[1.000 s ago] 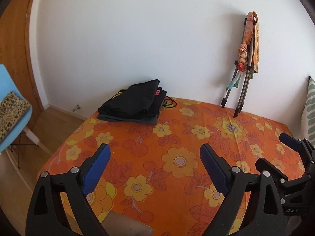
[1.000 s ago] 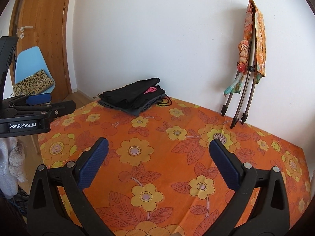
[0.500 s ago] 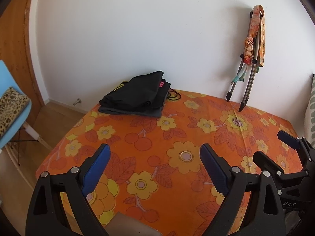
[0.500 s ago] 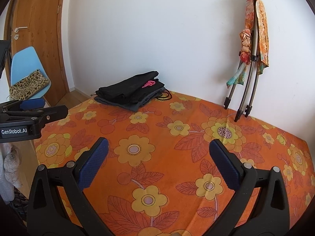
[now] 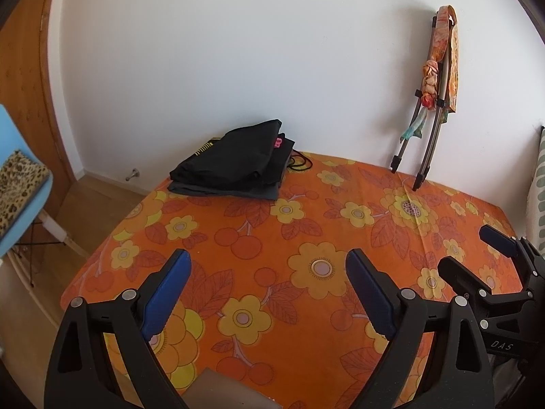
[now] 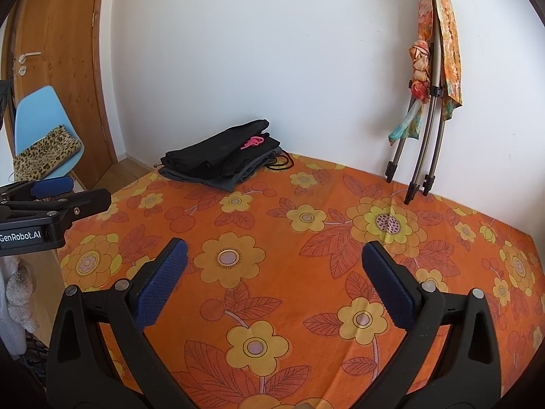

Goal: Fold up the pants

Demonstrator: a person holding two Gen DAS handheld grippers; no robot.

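Well apart: pants [image 5: 235,162], hand-held grippers [image 5: 267,293]

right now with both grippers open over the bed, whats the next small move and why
Probably carry the left gripper forward toward the stack of dark folded clothes at the far corner of the orange floral bedspread. Both sets of jaws stand wide and hold nothing, the right gripper too, and no pants lie spread out yet.

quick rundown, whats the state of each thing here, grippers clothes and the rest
left gripper: open, empty, above the bedspread
right gripper: open, empty, above the bedspread
clothes: folded, stacked at the far corner
bedspread: spread flat
folding frame: folded up, leaning on the wall
door: cannot tell
leopard pouch: lying on the blue chair
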